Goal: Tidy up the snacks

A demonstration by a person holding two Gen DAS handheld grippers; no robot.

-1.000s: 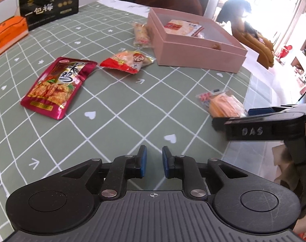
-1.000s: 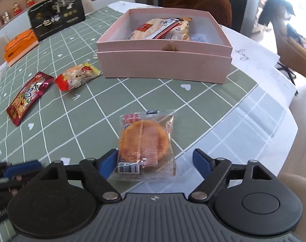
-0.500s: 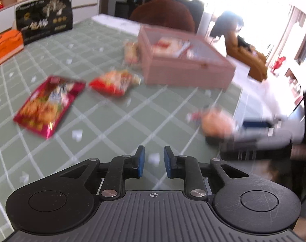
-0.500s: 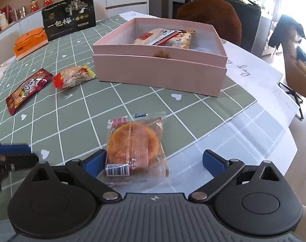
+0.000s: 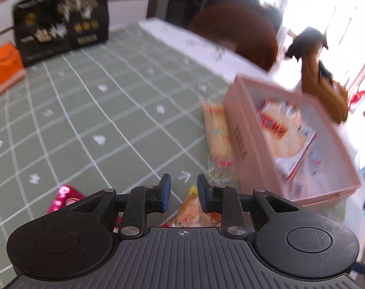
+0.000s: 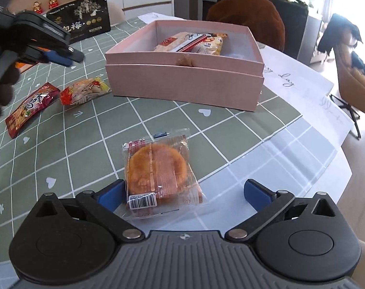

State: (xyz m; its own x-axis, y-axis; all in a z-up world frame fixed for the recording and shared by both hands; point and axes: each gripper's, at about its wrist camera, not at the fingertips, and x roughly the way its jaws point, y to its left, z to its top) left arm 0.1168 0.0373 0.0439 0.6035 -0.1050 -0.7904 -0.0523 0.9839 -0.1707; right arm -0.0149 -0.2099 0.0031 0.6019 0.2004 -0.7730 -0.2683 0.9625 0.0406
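Right gripper [image 6: 182,192]: jaws have just been opening, now spread wide around the near end of the round cake packet [image 6: 158,171], not pressing it. Packet lies flat on the green tablecloth [image 6: 86,168]; slippery film may slide from a shallow pinch.

Left gripper [image 5: 181,192]: jaws have just been opening, narrowly parted, empty, above the orange-red packet [image 5: 194,213].

Pink box [image 6: 182,82]: beyond, already holding snacks.

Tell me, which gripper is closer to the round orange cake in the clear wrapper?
Right. The right gripper straddles the wrapped cake, fingers open. The left gripper hangs far off, above the red snack packets.
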